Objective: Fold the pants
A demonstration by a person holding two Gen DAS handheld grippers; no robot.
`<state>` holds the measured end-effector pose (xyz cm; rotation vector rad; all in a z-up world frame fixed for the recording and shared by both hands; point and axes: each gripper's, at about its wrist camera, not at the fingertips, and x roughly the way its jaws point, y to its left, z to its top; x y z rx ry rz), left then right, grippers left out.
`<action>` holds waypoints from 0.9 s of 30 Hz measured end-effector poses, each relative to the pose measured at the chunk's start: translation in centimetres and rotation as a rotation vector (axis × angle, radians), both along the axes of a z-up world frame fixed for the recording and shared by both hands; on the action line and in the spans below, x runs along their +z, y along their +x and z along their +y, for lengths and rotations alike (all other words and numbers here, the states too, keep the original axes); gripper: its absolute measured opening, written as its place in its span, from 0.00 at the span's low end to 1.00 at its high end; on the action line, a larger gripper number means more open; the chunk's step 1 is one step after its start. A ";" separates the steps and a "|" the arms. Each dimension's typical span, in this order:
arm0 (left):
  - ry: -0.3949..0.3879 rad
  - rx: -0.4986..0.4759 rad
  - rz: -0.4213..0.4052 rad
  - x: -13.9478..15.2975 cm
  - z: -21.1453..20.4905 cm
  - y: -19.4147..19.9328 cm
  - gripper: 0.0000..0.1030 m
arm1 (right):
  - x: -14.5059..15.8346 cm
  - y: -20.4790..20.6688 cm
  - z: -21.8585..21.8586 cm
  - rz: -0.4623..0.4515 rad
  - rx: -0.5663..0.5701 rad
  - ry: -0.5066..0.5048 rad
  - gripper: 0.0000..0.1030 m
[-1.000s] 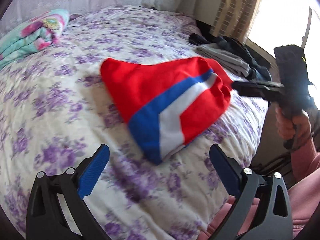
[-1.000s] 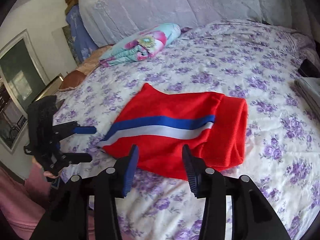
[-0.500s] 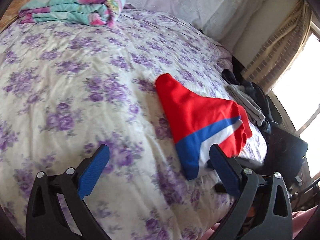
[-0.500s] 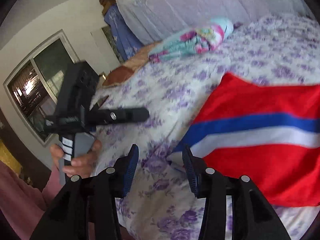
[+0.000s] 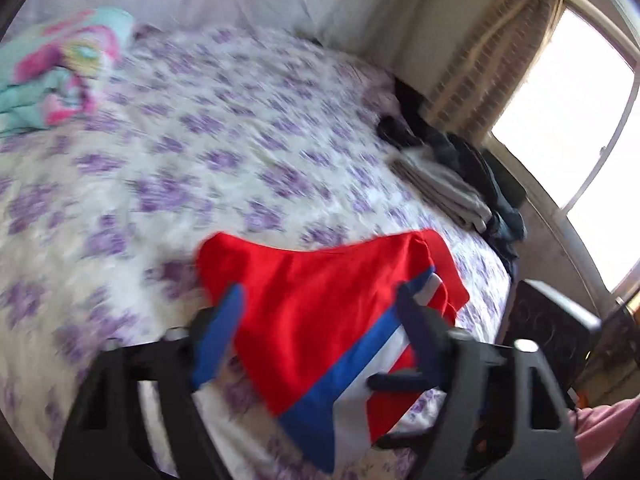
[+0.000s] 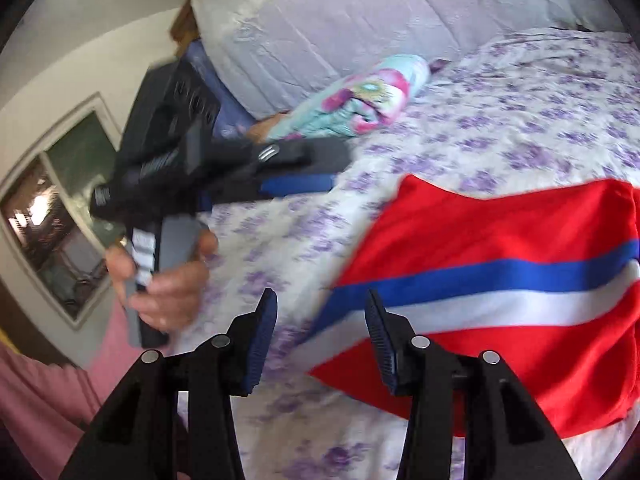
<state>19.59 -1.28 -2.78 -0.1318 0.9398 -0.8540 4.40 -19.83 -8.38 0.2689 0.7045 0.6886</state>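
A: Count for me, nearest first.

B: Two grippers. In the right wrist view the right gripper (image 6: 322, 332) is nearest, its two blue-padded fingers (image 6: 262, 340) apart with nothing pressed between them. They have just been closing. The striped corner of the pants reaches towards the gap, but the pads are not on it.

A: And the other?

B: The left gripper (image 5: 320, 332) hovers above the near part of the pants in its own view, which is blurred. Its jaws stand well apart and have just been closing, with red cloth seen between them but not pinched. From the right wrist view it sits to the left, held by one hand (image 6: 168, 284) above a pink sleeve (image 6: 44, 392).

A: How many pants?

B: One pair of pants (image 6: 500, 280), red with one blue stripe and one white stripe side by side. It lies folded on the near part of the bed (image 6: 500, 120), close to the near edge.

A: Farther out?

B: One rolled floral blanket (image 6: 360, 100), teal and pink, on the far left of the bed. One pile of dark and grey clothes (image 5: 460, 176) on the far right edge, by the one curtain (image 5: 480, 60) and bright window (image 5: 580, 120). A pale headboard cover (image 6: 340, 20) stands at the far end.

A: Any writing?

B: A white label on the left gripper's handle, too blurred to read. No brand can be made out anywhere.
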 end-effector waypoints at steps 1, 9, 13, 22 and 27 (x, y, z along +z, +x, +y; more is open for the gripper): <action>0.017 -0.018 0.015 -0.6 -0.8 0.6 0.53 | -0.3 -0.1 0.0 -0.005 -0.012 -0.011 0.35; 0.150 0.002 0.092 -6.2 -2.9 3.5 0.29 | -2.1 -2.0 -3.3 0.031 -0.041 0.030 0.24; 0.152 0.011 0.084 -6.2 -2.6 3.7 0.28 | -3.5 -3.3 -6.8 0.133 -0.056 0.096 0.18; 0.211 0.035 0.018 -5.9 -3.4 2.8 0.28 | 0.2 -2.7 -9.6 -0.013 -0.072 0.264 0.41; 0.218 0.079 0.015 -5.4 -2.7 2.3 0.29 | -3.2 0.0 -11.9 0.150 -0.233 0.216 0.24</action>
